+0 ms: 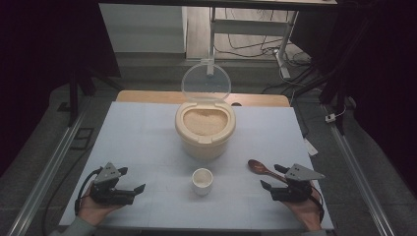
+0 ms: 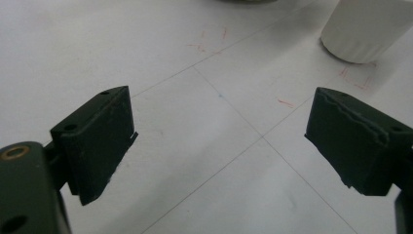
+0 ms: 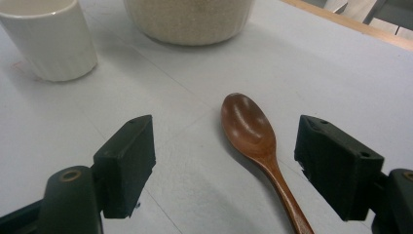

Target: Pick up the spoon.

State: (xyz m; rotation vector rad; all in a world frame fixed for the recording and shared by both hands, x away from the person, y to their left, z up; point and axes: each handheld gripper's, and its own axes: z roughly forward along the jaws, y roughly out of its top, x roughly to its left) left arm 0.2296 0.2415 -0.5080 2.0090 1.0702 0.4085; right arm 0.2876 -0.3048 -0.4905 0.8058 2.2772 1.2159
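Observation:
A cream rice container (image 1: 205, 129) with its clear lid (image 1: 206, 81) swung up stands mid-table, full of rice. A small white cup (image 1: 202, 181) sits in front of it, and it also shows as the cup (image 2: 365, 27) and the cup (image 3: 51, 39). A brown wooden spoon (image 1: 260, 168) lies on the table at the right, bowl up; in the right gripper view the spoon (image 3: 255, 146) lies between the jaws, untouched. My right gripper (image 1: 273, 177) is open around the spoon's handle. My left gripper (image 1: 132, 179) rests open at the front left, with bare table between its jaws (image 2: 219, 141).
A white sheet (image 1: 147, 147) covers the table, with a wooden edge (image 1: 147, 96) behind it. The container's base (image 3: 190, 22) is near the right gripper. Metal rails (image 1: 49, 167) run along both sides, and cables lie on the floor behind.

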